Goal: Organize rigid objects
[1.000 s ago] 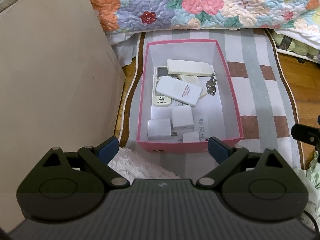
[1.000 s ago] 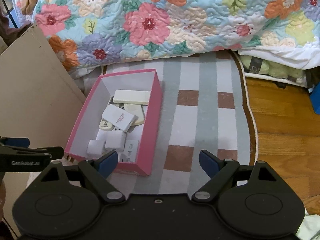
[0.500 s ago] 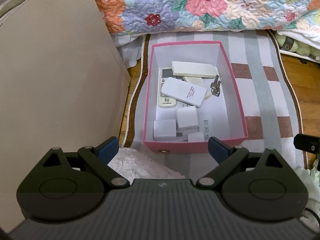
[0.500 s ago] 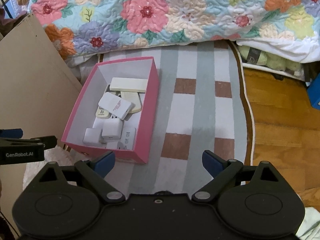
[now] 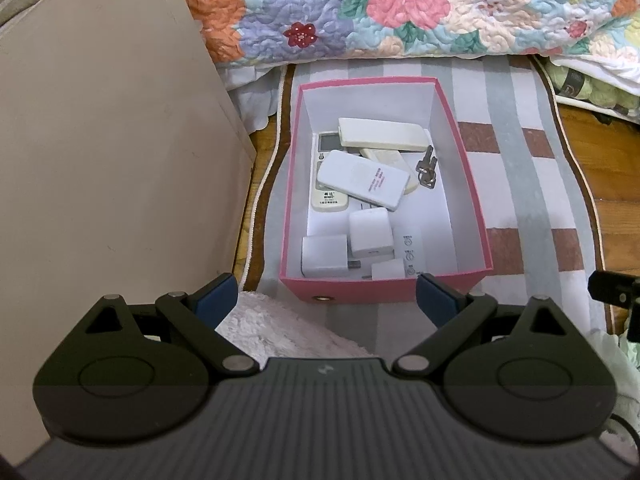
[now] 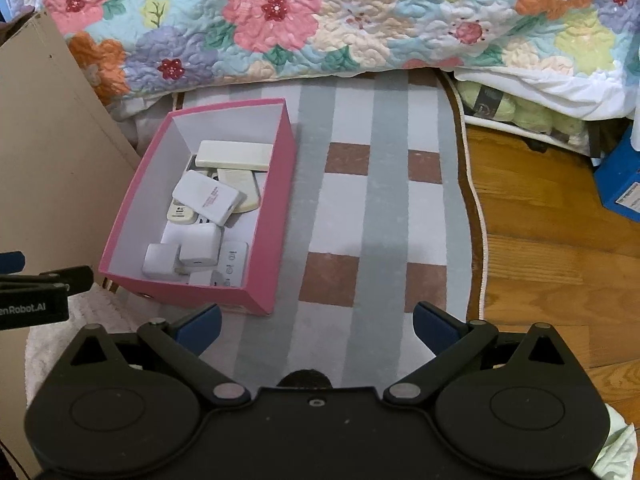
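Everything's piled in the pink box [image 5: 384, 300] on the rug [image 6: 384, 208], dead ahead of the left gripper [image 5: 326, 298], left of the right gripper [image 6: 316, 320]. Both fingers spread wide, nothing held; right's were just opened.

A wooden floor [image 6: 536, 216] carries a striped, checked rug [image 6: 384, 208]. On the rug sits a pink box [image 5: 472, 184], near the quilt's [image 5: 400, 8] edge. A fluffy white mat [image 5: 276, 332] lies just beside the box's near end.

Blue box [image 6: 622, 184] cut off right
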`<move>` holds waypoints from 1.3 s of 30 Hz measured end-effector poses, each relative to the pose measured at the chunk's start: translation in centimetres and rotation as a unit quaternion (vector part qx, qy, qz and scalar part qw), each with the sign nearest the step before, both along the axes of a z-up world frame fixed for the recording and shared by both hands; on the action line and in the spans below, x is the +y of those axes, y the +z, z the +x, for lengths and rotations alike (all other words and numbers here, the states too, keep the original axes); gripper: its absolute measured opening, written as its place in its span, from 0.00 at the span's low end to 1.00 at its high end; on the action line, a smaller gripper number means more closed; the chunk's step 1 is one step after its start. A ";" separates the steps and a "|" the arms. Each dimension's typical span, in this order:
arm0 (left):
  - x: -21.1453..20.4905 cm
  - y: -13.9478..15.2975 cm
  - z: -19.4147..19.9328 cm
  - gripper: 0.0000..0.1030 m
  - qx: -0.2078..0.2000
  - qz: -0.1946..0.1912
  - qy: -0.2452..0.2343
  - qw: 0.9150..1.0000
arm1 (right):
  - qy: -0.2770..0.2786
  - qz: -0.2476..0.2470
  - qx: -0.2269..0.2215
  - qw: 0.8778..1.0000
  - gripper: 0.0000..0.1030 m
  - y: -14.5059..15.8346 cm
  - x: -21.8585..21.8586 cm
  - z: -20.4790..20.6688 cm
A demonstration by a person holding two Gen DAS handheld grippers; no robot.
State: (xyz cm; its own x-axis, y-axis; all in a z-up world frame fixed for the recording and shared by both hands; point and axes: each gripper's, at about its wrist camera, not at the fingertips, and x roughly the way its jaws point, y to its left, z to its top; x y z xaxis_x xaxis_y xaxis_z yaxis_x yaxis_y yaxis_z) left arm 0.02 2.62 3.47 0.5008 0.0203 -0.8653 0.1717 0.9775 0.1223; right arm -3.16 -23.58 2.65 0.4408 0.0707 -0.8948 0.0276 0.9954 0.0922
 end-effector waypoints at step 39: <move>0.0 -1.2 0.6 0.94 0.023 -0.009 -0.004 1.000 | -0.007 -0.027 0.021 0.999 1.00 -0.2 0.2 0.4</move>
State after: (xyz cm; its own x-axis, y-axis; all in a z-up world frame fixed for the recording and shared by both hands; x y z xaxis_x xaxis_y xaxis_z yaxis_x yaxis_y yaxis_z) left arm 0.65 2.65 2.27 0.4614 0.0007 -0.8872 0.1855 0.9778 0.0972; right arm -2.76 -23.33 2.44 0.4033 0.0164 -0.9149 0.0434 0.9984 0.0370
